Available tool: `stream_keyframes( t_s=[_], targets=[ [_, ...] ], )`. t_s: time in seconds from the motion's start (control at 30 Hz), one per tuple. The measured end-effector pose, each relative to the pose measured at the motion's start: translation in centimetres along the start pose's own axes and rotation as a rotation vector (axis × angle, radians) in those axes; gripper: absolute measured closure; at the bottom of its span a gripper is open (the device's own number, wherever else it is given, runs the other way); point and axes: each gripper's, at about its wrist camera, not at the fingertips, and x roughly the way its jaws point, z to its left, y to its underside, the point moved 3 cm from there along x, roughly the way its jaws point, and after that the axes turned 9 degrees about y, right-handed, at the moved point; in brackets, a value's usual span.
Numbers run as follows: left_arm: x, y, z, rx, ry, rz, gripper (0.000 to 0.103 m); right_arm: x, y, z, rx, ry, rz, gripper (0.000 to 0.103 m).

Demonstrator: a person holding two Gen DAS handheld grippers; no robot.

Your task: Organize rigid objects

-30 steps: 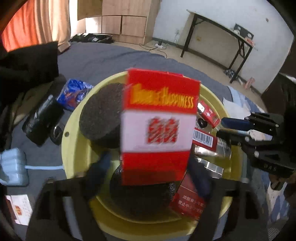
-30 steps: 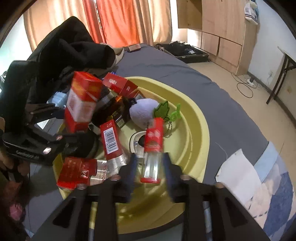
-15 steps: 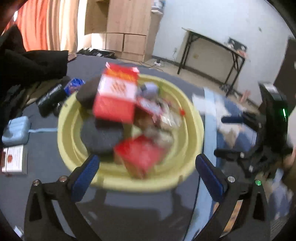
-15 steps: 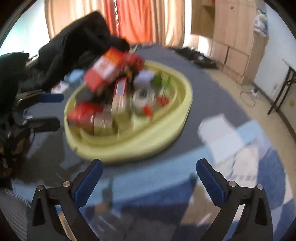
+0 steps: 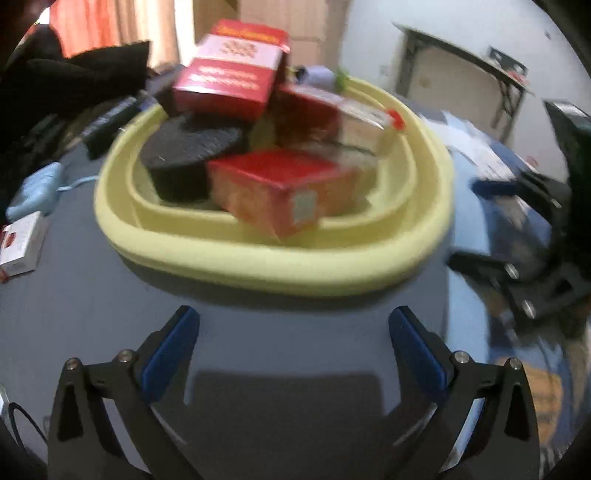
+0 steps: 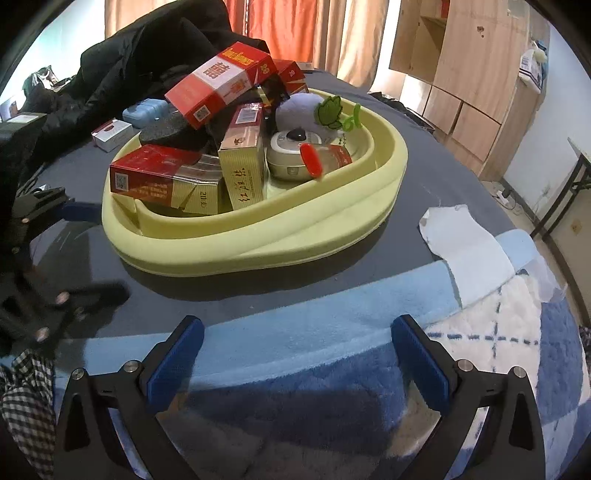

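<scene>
Background stuff: a black jacket point(image 6: 122, 62) heaped behind everything, orange curtains point(image 6: 295, 29), wooden cabinets point(image 6: 465, 74), a white cloth point(image 6: 465, 247) lying on the fuzzy blue-and-white blanket point(image 6: 498, 354), plus a black-legged desk point(image 5: 465, 70).

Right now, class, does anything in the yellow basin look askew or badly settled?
Yes. The big red-and-white carton lies tilted on top of the pile in the yellow basin, one end raised above the rim, propped on other items rather than lying flat.
</scene>
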Motion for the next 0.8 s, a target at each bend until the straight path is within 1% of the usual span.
stream_keyframes(
  t_s=[0.1, 0.23, 0.4, 0.8],
  targets=[
    [0.69, -0.42, 0.12, -0.003, -0.004, -0.001, 0.0, -0.39, 0.55, -0.07, -0.014, 0.019, 0.0, 0.0],
    [1.12, -0.9, 0.02, 0.013, -0.021, 0.005, 0.0, -0.57, 0.64, -0.2, -0.013, 0.012, 0.001, 0.0],
    [1.28, -0.96, 0.2, 0.005, -0.008, 0.003, 0.0, -0.53, 0.59, -0.07, -0.015, 0.01, 0.0, 0.0],
    [1.1, -0.81, 0.05, 0.007, -0.01, 0.002, 0.0, -0.5, 0.57, -0.12, -0.016, 0.008, 0.0, 0.0]
  ],
)
